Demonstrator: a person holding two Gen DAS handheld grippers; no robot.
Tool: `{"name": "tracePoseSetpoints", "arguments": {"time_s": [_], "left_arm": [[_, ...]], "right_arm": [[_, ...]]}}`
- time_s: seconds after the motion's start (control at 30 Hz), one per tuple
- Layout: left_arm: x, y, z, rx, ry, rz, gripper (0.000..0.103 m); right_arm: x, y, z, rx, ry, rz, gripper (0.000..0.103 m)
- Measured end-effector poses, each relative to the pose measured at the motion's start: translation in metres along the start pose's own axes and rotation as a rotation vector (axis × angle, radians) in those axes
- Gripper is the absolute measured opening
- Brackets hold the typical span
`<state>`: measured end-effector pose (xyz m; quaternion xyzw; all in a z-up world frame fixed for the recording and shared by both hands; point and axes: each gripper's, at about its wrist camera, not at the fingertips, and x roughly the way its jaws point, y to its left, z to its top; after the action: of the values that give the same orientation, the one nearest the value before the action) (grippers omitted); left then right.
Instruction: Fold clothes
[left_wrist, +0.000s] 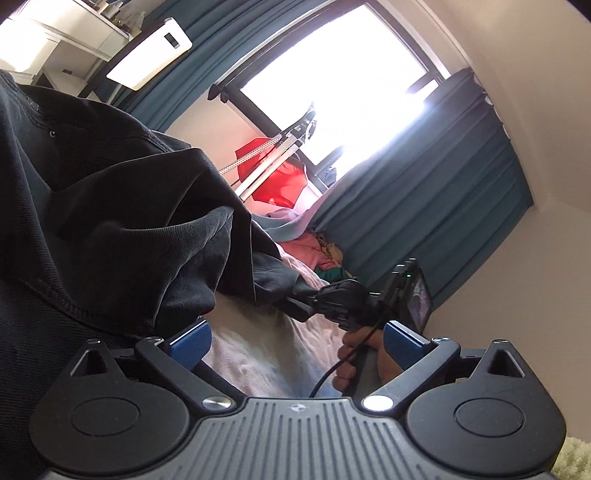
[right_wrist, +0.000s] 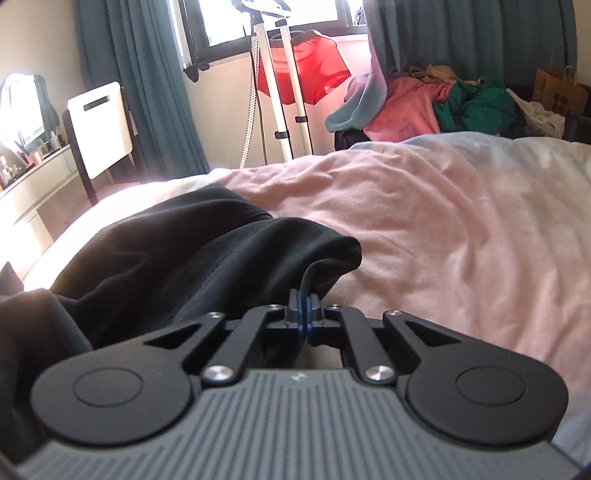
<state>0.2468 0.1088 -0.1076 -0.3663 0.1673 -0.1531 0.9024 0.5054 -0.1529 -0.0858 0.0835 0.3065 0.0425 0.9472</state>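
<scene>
The right claw (right_wrist: 304, 314) is clamped on a hem of the black garment (right_wrist: 177, 254), its blue pads pressed together with the ribbed edge pinched between them. From that pinch the garment runs away to the left in loose folds across the pink blanket (right_wrist: 461, 229) on the bed.

The left claw (left_wrist: 295, 343) stands wide apart with nothing between its blue pads (left_wrist: 192, 343); the black cloth hangs bunched just above and left of the near pad, possibly brushing it, though the angle makes contact hard to judge. In the left wrist view the right claw shows beyond, held by a hand (left_wrist: 354, 365), with a corner of the garment drawn taut into it.

Past the bed lies a heap of clothes (right_wrist: 443, 103) in pink, green and pale blue. A red garment (right_wrist: 306, 77) hangs on a white rack (right_wrist: 291, 110) before the window (right_wrist: 266, 22). Teal curtains (right_wrist: 140, 74) frame it, and a white chair (right_wrist: 99, 125) stands at the left.
</scene>
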Motion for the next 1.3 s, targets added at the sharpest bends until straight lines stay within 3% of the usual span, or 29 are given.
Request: {"name": "tracePoseSetpoints", "arguments": {"time_s": [0.1,0.23,0.43,0.67,0.83,0.97,1.1,1.2,1.3], "left_arm": [[-0.004,-0.004,-0.002,0.000,0.005,0.002,0.100],[-0.008,-0.011,-0.009,-0.004,0.029,0.011,0.101],[-0.025,-0.028,-0.019,-0.003,0.051,0.000,0.101],[-0.046,-0.035,-0.024,0.015,0.037,-0.010,0.101],[-0.032,-0.032,-0.024,0.025,0.061,0.014,0.101],[-0.026,-0.035,-0.026,0.029,0.076,0.024,0.101],[-0.024,-0.038,-0.026,0.035,0.084,0.030,0.101],[-0.026,-0.043,-0.028,0.037,0.093,0.040,0.101],[-0.026,-0.046,-0.030,0.022,0.111,0.038,0.101]], "right_arm": [[-0.049,-0.034,0.011,0.063,-0.013,0.000,0.004],[-0.119,-0.085,0.015,0.039,-0.046,-0.110,0.004],[-0.198,-0.126,0.010,-0.234,-0.095,-0.369,0.004],[-0.228,-0.163,0.030,-0.486,-0.258,-0.695,0.004],[-0.221,-0.183,-0.012,-0.515,-0.217,-0.719,0.005],[-0.227,-0.208,-0.074,-0.197,-0.111,-0.608,0.005],[-0.251,-0.233,-0.118,0.185,-0.090,-0.485,0.009],[-0.275,-0.262,-0.150,0.590,-0.092,-0.272,0.014],[-0.292,-0.273,-0.164,0.808,-0.085,-0.117,0.022]]}}
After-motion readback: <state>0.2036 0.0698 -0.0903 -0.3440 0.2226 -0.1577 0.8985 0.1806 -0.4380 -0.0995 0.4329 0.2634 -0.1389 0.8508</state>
